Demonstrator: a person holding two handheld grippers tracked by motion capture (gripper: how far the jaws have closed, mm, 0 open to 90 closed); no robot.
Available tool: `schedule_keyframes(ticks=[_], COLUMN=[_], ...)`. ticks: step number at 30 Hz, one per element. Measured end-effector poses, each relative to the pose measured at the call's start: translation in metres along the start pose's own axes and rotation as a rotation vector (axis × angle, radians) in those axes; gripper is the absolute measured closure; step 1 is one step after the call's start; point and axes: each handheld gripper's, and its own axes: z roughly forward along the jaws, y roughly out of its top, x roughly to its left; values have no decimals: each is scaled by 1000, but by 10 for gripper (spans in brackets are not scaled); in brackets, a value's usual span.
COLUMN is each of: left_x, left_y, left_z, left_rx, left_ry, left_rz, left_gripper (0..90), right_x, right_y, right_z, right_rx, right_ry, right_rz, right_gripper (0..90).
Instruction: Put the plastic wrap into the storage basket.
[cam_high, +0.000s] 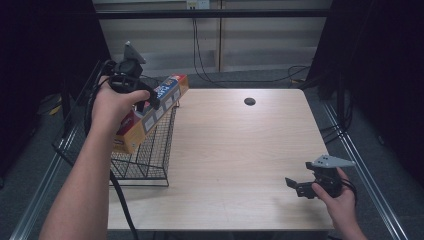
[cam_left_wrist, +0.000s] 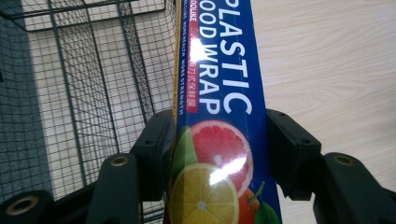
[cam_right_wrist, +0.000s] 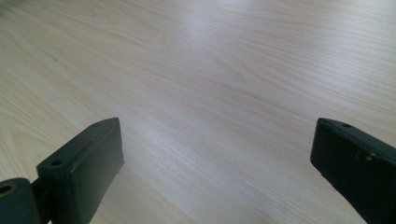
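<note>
A long plastic wrap box (cam_high: 150, 115), blue with citrus fruit pictures (cam_left_wrist: 217, 116), hangs tilted in the air over the right side of a black wire basket (cam_high: 145, 155). My left gripper (cam_high: 142, 97) is shut on the box, both jaws pressed against its sides (cam_left_wrist: 219, 149). Under the box, the basket's mesh (cam_left_wrist: 84, 93) lies to the left in the left gripper view. My right gripper (cam_high: 295, 186) rests low near the table's front right corner, open, with bare wood between its jaws (cam_right_wrist: 217, 154).
The light wooden table (cam_high: 240, 150) has a dark round hole (cam_high: 249, 101) near its far edge. The basket stands at the table's left edge. Dark curtains flank both sides and cables run along the floor behind.
</note>
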Motion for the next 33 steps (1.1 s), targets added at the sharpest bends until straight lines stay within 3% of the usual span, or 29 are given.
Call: schedule_keyframes(ticks=[33], left_x=[31], left_y=[-14], left_z=[-30], left_rx=[-30], left_ry=[57], left_rz=[-77], left_gripper=[461], right_x=[3], right_y=[1], right_z=[1], right_rx=[1], right_ry=[-1], right_rz=[-9], right_gripper=[24])
